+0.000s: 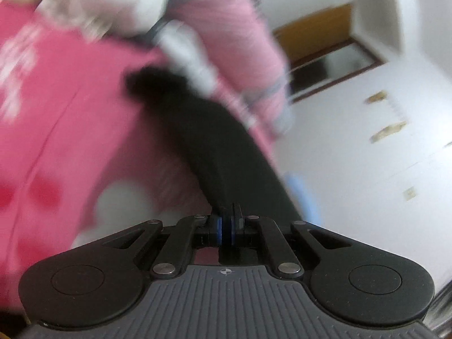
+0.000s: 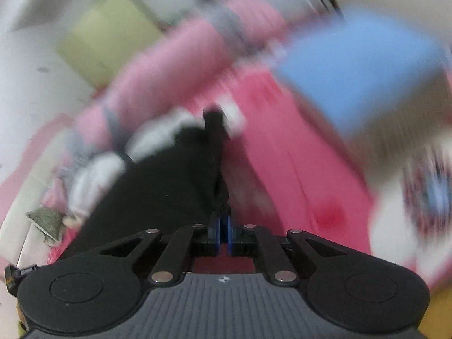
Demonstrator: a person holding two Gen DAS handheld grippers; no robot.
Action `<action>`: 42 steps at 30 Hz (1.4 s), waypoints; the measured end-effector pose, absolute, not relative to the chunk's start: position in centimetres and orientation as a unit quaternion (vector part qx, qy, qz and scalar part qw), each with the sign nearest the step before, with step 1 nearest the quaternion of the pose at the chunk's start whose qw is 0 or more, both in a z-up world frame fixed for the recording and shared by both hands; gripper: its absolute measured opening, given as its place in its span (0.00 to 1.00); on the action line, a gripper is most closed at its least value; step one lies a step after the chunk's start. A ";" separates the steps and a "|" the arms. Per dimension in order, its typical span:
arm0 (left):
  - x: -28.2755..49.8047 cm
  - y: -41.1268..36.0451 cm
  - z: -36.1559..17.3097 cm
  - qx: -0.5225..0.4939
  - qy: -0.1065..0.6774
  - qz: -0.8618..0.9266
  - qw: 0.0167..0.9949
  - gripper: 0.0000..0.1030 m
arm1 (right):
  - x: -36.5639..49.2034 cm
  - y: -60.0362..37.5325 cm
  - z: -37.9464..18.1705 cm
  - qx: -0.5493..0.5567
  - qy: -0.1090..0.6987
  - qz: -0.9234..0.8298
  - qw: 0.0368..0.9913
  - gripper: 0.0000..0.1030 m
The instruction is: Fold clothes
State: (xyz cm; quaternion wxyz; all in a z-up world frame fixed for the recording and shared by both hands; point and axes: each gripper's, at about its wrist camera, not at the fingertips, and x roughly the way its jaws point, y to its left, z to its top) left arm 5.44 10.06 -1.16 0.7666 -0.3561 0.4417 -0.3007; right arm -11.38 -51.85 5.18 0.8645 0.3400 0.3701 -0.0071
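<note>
You have a black garment (image 1: 214,147) stretched taut in front of the bright pink cloth (image 1: 70,118), running up and away as a long, narrow, dark band. Its near end is pinched at the bottom middle of both wrist views, and its far end stands out against the pink cloth (image 2: 282,163). Blur hides its seams and what kind of clothing it is. The pink cloth lies spread beneath it, with white lettering and darker red spots.

White wall (image 1: 353,169) filling the left wrist view toward 3 o'clock, with small tan marks (image 1: 389,130) on it. Dark-framed opening (image 1: 330,67) at 1 o'clock, wooden panel (image 1: 313,31) just beside it. In the right wrist view, white wall (image 2: 34,65) at 9 o'clock, pale green cabinet (image 2: 107,34) at 11 o'clock. All blurred; daylight, soft.
</note>
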 end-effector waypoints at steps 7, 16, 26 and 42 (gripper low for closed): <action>3.4 10.0 -7.2 -0.333 0.494 -0.268 0.757 0.03 | -13.5 -53.5 -3.0 0.425 0.422 -0.023 0.800 0.04; 2.3 10.1 -8.5 -0.288 0.516 -0.246 0.769 0.03 | -15.4 -51.9 -5.2 0.410 0.457 -0.030 0.789 0.04; 0.9 10.2 -9.7 -0.231 0.524 -0.247 0.782 0.07 | -17.2 -52.3 -6.4 0.406 0.431 -0.064 0.803 0.21; -3.5 15.2 -6.4 -0.254 0.441 -0.225 0.831 0.23 | -16.8 -47.4 0.2 0.219 0.319 -0.153 0.909 0.28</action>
